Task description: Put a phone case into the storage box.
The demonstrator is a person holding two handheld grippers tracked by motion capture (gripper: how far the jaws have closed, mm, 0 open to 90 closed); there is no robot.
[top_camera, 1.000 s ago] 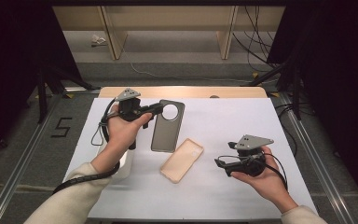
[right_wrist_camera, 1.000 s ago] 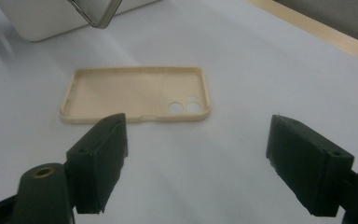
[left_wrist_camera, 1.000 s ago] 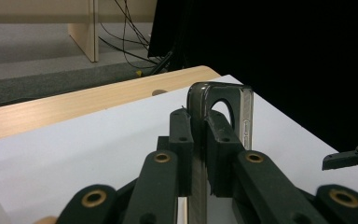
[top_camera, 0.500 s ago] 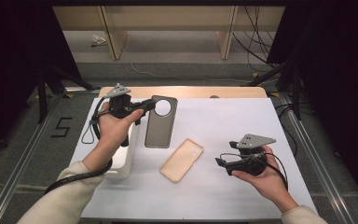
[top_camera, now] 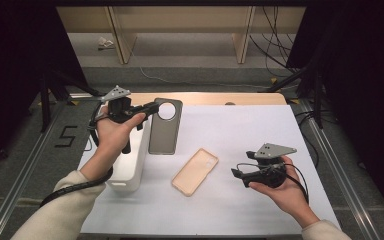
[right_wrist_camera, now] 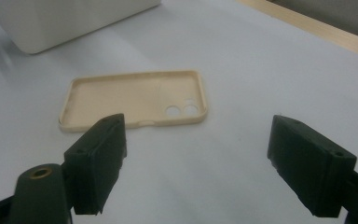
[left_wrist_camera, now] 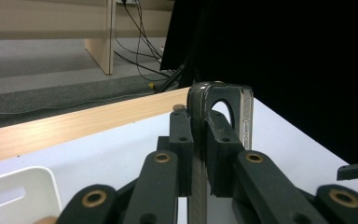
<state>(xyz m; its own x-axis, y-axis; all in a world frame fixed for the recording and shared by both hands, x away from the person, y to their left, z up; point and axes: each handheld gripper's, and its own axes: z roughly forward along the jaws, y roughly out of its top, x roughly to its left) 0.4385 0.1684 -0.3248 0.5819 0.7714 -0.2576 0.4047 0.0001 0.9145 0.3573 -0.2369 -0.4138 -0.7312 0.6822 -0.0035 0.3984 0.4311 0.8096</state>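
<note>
Black tape on the floor at nine o'clock is reading "5" (top_camera: 66, 136). The left gripper (top_camera: 150, 108) is pinching the grey phone case (top_camera: 165, 127) by its edge at eleven o'clock, its lower part lying hidden behind the jaws in the left gripper view. The right gripper (right_wrist_camera: 196, 163) is holding its jaws spread, pointing at the beige phone case (right_wrist_camera: 135, 97) at centre; the white bin (top_camera: 130, 167) is sitting at eight o'clock.
</note>
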